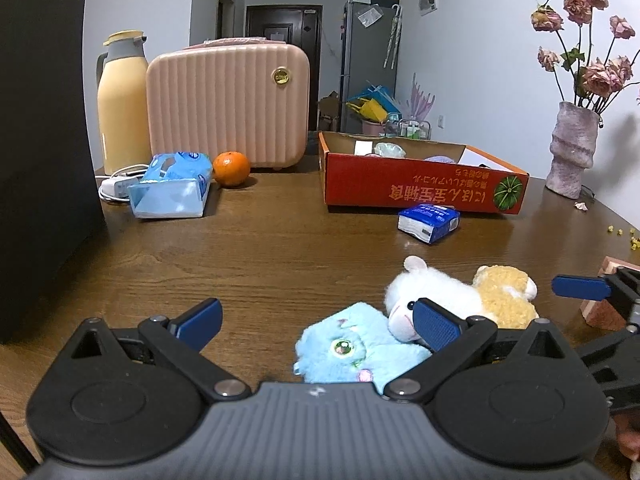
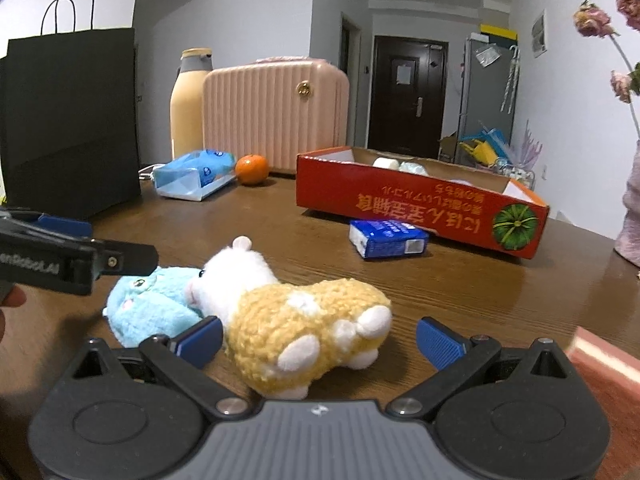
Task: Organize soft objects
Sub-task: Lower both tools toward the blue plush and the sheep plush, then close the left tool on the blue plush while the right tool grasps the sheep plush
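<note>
On the brown tabletop (image 2: 460, 292), the yellow-and-white plush (image 2: 304, 332) lies between the right gripper (image 2: 320, 340)'s spread fingers (left gripper (image 1: 316, 322) likewise released); light and squashy, best pinched across its midbody

On the bench (image 1: 280, 240), a black bag (image 2: 72, 120) stands far left. Beside it a yellow flask (image 1: 120, 108) stands just left of a pink case (image 1: 228, 104). An orange (image 1: 231, 168) rests in front of the case, near a white charger (image 1: 118, 188). A vase (image 1: 570, 148) of dried roses (image 1: 592, 40) stands far right. A dark door (image 2: 404, 96) and a grey fridge (image 1: 368, 64) lie beyond.
</note>
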`<state>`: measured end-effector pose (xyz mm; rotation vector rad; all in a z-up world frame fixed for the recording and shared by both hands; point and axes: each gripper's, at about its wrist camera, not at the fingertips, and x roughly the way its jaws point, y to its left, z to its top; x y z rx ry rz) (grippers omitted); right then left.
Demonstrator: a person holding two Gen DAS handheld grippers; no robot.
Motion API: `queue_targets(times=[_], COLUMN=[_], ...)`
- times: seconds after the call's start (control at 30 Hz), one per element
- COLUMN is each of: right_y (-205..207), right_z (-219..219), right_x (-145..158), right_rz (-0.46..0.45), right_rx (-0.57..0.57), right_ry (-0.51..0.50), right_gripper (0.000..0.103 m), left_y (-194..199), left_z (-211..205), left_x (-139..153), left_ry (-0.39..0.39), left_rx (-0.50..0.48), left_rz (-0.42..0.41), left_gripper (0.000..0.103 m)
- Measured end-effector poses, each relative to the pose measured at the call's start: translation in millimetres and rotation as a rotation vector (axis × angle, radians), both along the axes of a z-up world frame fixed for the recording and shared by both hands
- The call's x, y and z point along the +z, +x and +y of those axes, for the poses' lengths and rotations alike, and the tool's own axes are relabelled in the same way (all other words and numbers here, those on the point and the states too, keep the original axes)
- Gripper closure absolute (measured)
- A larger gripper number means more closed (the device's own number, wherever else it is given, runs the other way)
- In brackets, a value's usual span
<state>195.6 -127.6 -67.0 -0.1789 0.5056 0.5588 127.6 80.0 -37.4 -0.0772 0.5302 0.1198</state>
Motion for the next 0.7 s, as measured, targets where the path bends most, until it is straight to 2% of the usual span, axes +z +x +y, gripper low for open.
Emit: queue_targets(times=[0.37, 0.7], right_y=[26, 37], right_z=[17, 18], right_x=[-7, -8], right_rz=[0.03, 0.063], right_rx=[0.058, 0.074], right_ry=[-0.039, -0.012], right_gripper=[0.0, 0.003], left_y=[8, 13], left_z=[8, 8], left_x=[-6, -10], left_ry=[-0.023, -0.016], left_rx=[0.039, 0.056], left_rz=[0.042, 0.063], left_gripper=[0.0, 0.0])
